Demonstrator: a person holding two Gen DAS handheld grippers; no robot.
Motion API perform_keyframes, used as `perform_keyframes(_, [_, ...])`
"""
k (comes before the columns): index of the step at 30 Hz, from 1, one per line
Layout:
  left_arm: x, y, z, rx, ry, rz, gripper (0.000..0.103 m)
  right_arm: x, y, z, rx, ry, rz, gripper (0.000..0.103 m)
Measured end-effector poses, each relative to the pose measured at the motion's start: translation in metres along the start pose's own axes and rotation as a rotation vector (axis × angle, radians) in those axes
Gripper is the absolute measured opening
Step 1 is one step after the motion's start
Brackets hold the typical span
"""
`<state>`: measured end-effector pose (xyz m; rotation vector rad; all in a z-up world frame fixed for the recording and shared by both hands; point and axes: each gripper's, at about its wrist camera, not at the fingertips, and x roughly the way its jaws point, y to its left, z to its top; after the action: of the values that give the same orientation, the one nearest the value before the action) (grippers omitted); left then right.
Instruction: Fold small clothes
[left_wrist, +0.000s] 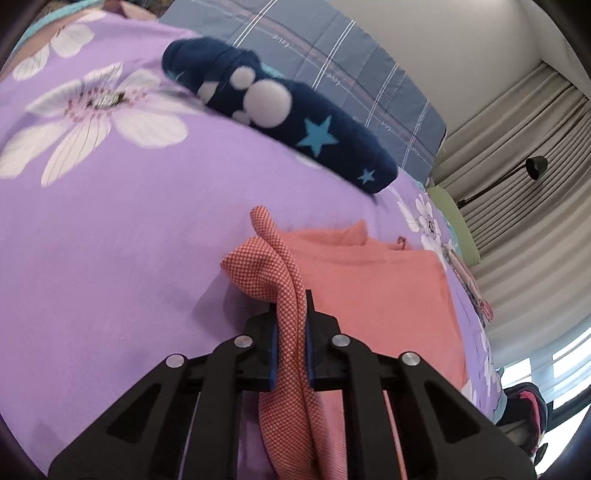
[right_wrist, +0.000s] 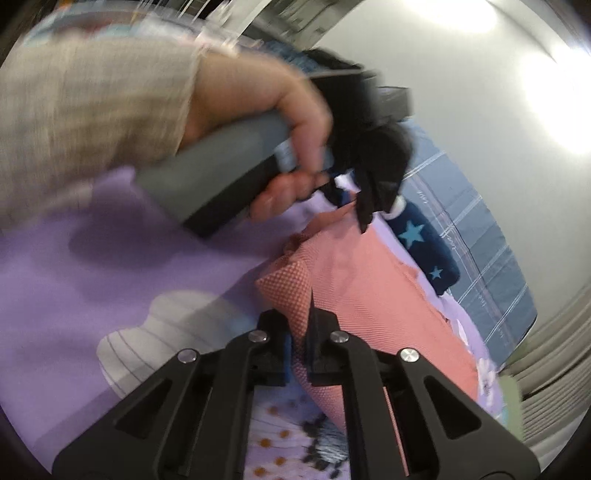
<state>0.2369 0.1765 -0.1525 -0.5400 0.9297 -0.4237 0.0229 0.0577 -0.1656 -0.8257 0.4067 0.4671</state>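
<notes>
A small coral-orange garment (left_wrist: 373, 280) lies on the purple flowered bedsheet (left_wrist: 110, 229). My left gripper (left_wrist: 291, 321) is shut on a bunched edge of it, showing its dotted inner side, lifted off the sheet. My right gripper (right_wrist: 300, 328) is shut on another edge of the same garment (right_wrist: 369, 288). In the right wrist view the left gripper (right_wrist: 354, 206) and the hand holding it show at the garment's far end. A navy garment with stars and white dots (left_wrist: 280, 114) lies beyond it, also in the right wrist view (right_wrist: 424, 243).
A blue-grey plaid quilt (left_wrist: 351, 74) lies at the bed's far side. Curtains (left_wrist: 517, 155) and a black lamp (left_wrist: 535, 166) stand to the right. A green item (left_wrist: 458, 221) and folded pale clothes (left_wrist: 476, 291) lie at the bed's right edge.
</notes>
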Motion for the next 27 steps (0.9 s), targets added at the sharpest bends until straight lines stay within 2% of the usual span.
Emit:
perform_keyframes(5, [-0.011, -0.043, 0.015, 0.069, -0.019, 0.021, 0.01, -0.022, -0.047, -0.003, 0.156, -0.04, 0.0, 0.005])
perform_keyframes(10, [-0.007, -0.093, 0.023, 0.124, -0.039, 0.053, 0.011, -0.041, -0.094, -0.022, 0.279, -0.057, -0.02, 0.005])
perform_keyframes(16, [0.018, -0.154, 0.025, 0.218, -0.03, 0.093, 0.01, -0.051, -0.146, -0.06, 0.439, -0.024, -0.023, 0.005])
perform_keyframes(22, [0.05, -0.203, 0.019, 0.28, 0.002, 0.127, 0.01, -0.057, -0.175, -0.096, 0.52, 0.014, -0.019, 0.005])
perform_keyframes(27, [0.069, -0.234, 0.012, 0.306, 0.014, 0.128, 0.01, -0.064, -0.195, -0.122, 0.587, 0.036, -0.017, 0.005])
